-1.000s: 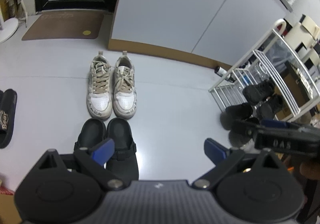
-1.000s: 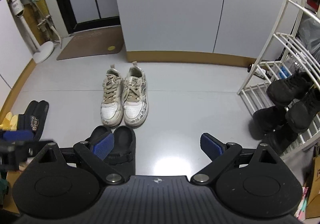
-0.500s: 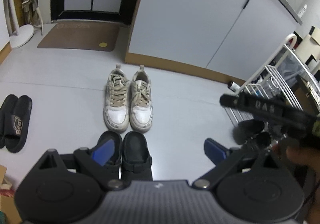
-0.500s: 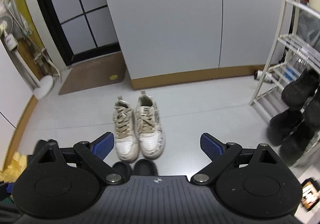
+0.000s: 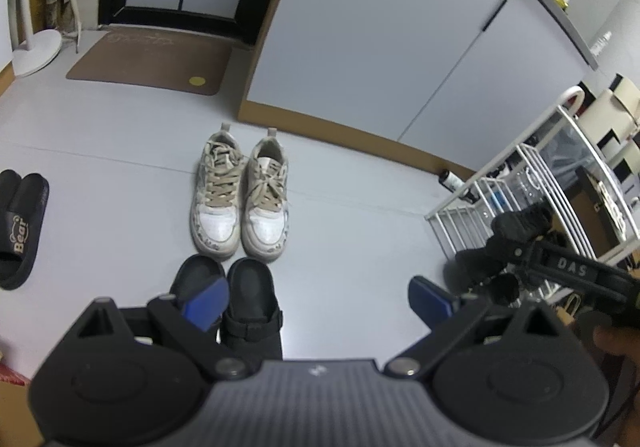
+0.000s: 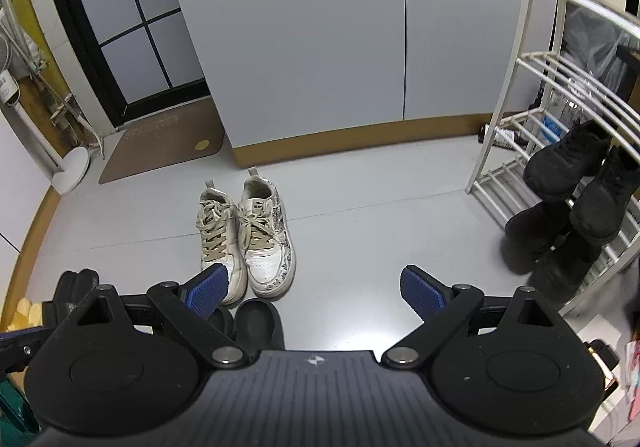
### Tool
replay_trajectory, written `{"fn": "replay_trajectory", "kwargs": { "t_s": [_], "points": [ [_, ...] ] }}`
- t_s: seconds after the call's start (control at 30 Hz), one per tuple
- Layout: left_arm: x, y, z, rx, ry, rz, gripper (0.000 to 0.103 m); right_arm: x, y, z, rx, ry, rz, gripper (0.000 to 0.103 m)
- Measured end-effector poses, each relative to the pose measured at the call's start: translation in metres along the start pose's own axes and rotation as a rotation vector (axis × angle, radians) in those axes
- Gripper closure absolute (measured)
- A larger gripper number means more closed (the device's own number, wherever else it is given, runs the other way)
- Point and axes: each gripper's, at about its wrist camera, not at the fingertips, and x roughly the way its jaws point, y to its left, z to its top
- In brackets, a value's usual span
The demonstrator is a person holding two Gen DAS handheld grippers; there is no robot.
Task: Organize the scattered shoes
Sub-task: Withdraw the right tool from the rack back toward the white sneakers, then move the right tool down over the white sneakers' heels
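Smooth, faintly glossy grey floor (image 6: 360, 215); scuffed white leather-look sneakers (image 6: 246, 235) with cloth laces; matt black clogs (image 5: 240, 299); white-painted metal rack (image 6: 536, 59).

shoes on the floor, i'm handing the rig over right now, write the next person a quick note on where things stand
Left hand-held gripper: open, empty, above the floor.
Right hand-held gripper: open, empty, also raised.
White sneakers: paired side by side mid-floor, toes toward the cameras.
Black clogs: paired right in front of the sneakers.
Black slides: together, off to the left.
Black shoes: on and beside the white rack, loosely piled.
Done: sneakers and clogs lined up.
Left: probably the slides and the black shoes by the rack.
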Motion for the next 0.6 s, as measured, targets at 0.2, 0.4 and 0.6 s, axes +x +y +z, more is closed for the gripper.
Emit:
{"fn": "replay_trajectory", "kwargs": {
  "t_s": [0.2,0.4,0.6],
  "points": [
    [-0.001,0.011,0.001,-0.058,0.007,-0.016,0.005,-0.01,0.011,0.007,-0.038,0.004,-0.014,0.007],
    [-0.003,0.008,-0.001,-0.03,-0.001,-0.005,0.005,-0.007,0.027,0.018,-0.081,0.005,-0.008,0.007],
    [-0.002,0.012,-0.001,-0.046,-0.007,0.024,0.005,0.012,0.041,0.018,-0.085,0.026,0.041,0.007]
  ]
}}
